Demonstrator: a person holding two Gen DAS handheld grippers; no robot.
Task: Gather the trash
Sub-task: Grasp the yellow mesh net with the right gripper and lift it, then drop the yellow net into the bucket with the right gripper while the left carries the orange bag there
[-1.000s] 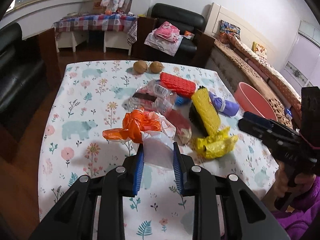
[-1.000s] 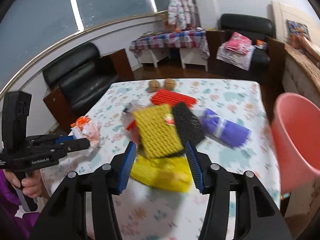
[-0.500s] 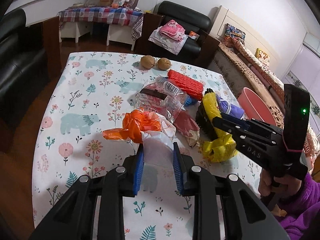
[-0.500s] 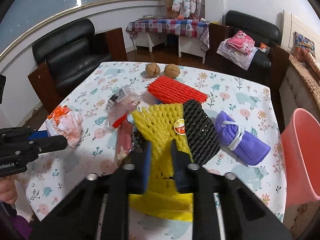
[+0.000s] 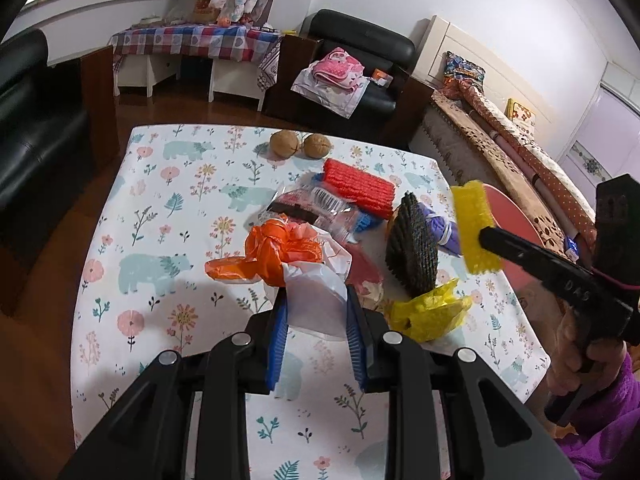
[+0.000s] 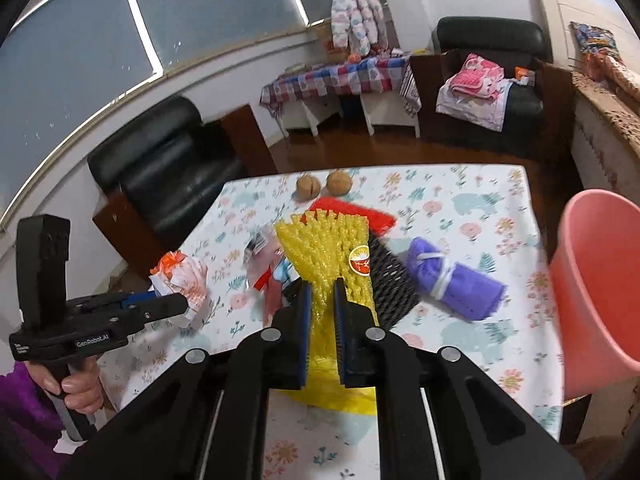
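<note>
Pinching the yellow foam net (image 6: 320, 260), the right gripper (image 6: 321, 300) has just been closing its jaws on it and holds it above the table (image 6: 460, 344), near the pink bin (image 6: 596, 292). The left gripper (image 5: 316, 320) clamps the white and orange plastic bag (image 5: 308, 280) over the tablecloth.

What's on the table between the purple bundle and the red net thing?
In the right wrist view, the black foam net lies between the purple bundle and the red foam net, flat on the tablecloth.

Floral table (image 5: 168, 208): walnuts (image 5: 298, 145), red net (image 5: 358, 186), purple bundle (image 6: 456, 280).
</note>
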